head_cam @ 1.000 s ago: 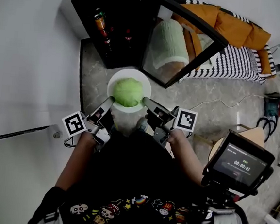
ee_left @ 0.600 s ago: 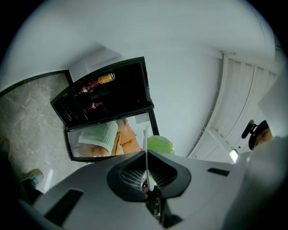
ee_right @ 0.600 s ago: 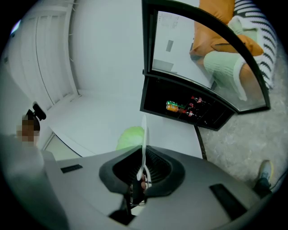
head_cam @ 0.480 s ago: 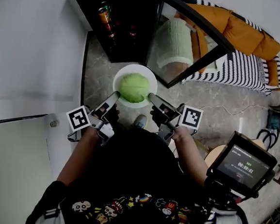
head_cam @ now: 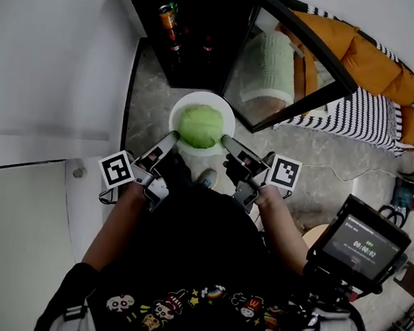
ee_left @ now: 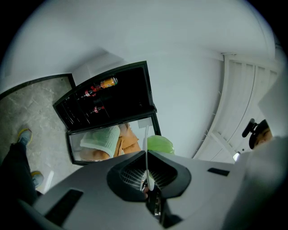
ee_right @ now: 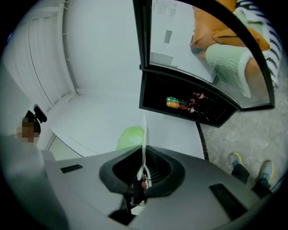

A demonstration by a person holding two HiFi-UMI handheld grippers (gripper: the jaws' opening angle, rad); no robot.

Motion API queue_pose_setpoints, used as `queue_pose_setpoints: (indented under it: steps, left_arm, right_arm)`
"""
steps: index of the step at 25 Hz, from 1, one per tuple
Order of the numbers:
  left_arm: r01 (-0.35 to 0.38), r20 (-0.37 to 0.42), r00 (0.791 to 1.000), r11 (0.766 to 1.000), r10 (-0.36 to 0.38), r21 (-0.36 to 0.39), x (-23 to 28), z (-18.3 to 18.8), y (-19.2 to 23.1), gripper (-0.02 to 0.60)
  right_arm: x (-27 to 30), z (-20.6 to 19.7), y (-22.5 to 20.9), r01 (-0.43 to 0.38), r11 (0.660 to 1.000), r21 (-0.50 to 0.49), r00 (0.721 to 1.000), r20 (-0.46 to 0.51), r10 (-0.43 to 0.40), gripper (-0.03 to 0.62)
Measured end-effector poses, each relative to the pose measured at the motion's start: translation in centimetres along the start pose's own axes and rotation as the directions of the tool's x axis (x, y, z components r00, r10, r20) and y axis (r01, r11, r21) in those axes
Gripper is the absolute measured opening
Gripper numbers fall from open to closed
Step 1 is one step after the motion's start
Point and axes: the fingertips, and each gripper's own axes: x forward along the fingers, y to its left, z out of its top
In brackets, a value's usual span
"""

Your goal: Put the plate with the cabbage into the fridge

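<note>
Before an open black fridge (head_cam: 196, 45), above the stone floor (head_cam: 148, 98), a person holds a white plate (head_cam: 211, 99) between two hand-held tools. A round green cabbage (head_cam: 200, 124) sits on the plate. The left claw (head_cam: 172, 136) is clenched on the plate's left rim, and the right claw (head_cam: 227, 140) is clenched on its right rim. The plate hangs just outside the fridge, whose glass door (head_cam: 295, 68) stands open to the right. Drink bottles (head_cam: 170, 22) show inside.
</note>
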Motion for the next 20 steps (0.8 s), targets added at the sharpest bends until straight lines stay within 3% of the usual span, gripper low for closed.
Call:
queue_pose_setpoints:
  steps: [20]
  left_arm:
    - [0.0, -0.051, 0.999, 1.0, -0.001, -0.01, 1.1, 0.3, 0.3, 0.014]
  right_arm:
    - [-0.3, 0.5, -0.5, 0.016, 1.0, 0.009, 0.999, 0.045, -0.016, 0.025]
